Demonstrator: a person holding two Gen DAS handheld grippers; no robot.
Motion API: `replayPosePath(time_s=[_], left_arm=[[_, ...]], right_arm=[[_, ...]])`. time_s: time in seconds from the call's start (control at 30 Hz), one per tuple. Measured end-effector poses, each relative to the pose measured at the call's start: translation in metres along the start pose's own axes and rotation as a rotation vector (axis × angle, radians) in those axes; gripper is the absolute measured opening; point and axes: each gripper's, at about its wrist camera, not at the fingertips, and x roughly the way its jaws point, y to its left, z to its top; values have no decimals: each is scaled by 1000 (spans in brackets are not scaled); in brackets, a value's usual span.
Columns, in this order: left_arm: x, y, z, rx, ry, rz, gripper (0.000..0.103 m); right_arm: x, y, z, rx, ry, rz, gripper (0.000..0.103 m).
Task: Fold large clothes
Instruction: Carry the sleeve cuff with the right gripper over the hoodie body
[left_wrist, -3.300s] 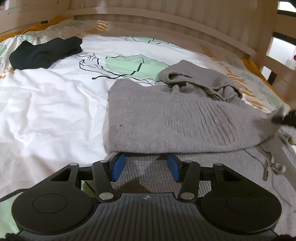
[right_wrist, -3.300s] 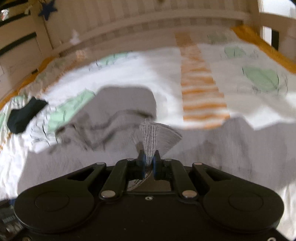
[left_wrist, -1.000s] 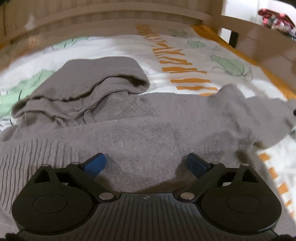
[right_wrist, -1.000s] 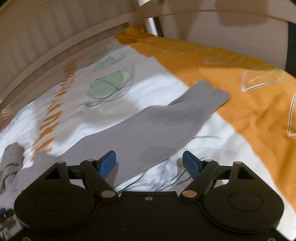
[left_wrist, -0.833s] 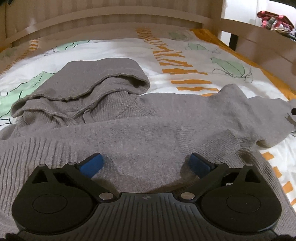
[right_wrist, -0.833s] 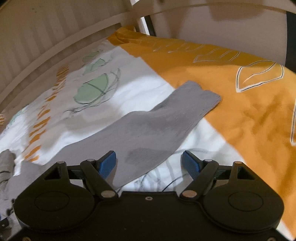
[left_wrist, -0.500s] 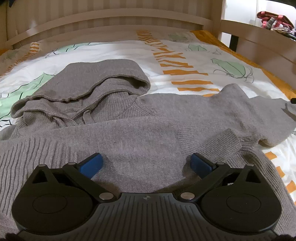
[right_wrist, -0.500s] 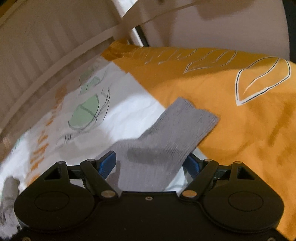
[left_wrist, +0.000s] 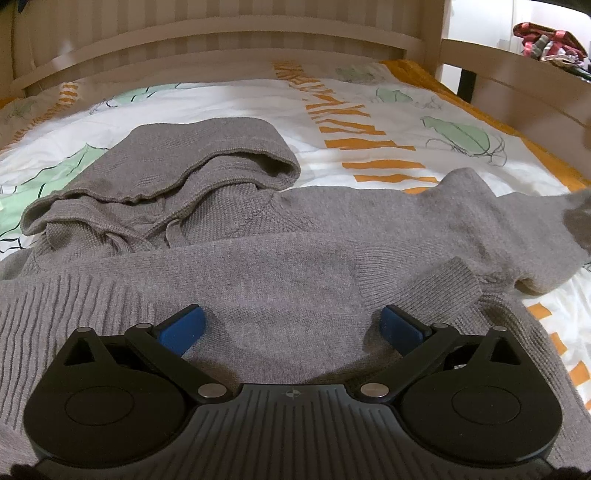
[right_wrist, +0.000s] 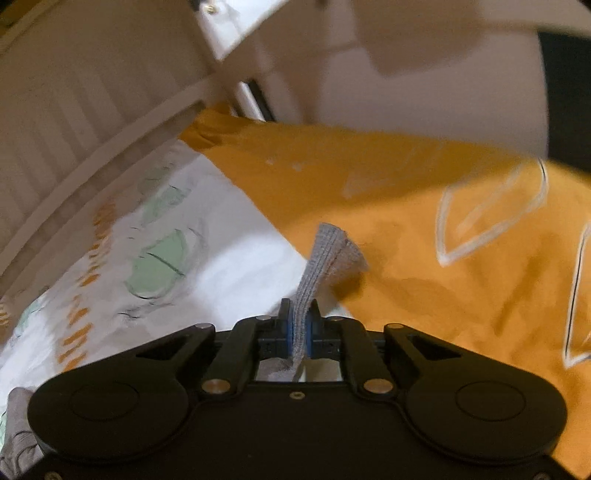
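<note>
Right gripper: jaws just clamped on the grey sleeve cuff, which sticks up toward 12 o'clock over the orange bedcover. Left gripper: jaws wide, empty, angled down over the grey sweater. Sleeve's long axis runs toward 3 o'clock; hood at 11.

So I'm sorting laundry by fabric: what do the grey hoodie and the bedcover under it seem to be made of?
Hoodie: a soft matte knit, perhaps wool or a blend; the visible stitches and ribbed cuff suggest it. Which fibre, I cannot tell.
Bedcover: thin, smooth woven cloth, likely cotton; it has a flat printed pattern of leaves and stripes and fine creases.
</note>
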Motion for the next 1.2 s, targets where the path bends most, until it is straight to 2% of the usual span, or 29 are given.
replayPosePath(time_s=[0.17, 0.27, 0.4, 0.53, 0.73, 0.9, 1.07, 1.2], left_arm=[[-4, 9, 12, -23, 52, -50, 101], [-15, 23, 17, -57, 77, -77, 93], [-41, 60, 15, -152, 66, -104, 93], [-66, 101, 6, -208, 47, -87, 93], [-100, 170, -13, -301, 28, -37, 93], [-122, 219, -28, -402, 7, 0, 93], [-132, 240, -37, -439, -3, 11, 93], [-135, 252, -47, -464, -1, -12, 93]], right_arm=[[-34, 54, 12, -86, -29, 98, 13], [-54, 95, 11, -148, -33, 164, 13], [-79, 157, -1, -231, -13, 276, 13], [-102, 217, -24, -299, 14, 386, 14], [-122, 303, -75, -375, 47, 553, 14], [-124, 364, -130, -425, 121, 660, 14], [-117, 401, -191, -515, 194, 689, 14], [-107, 409, -238, -575, 258, 670, 14]])
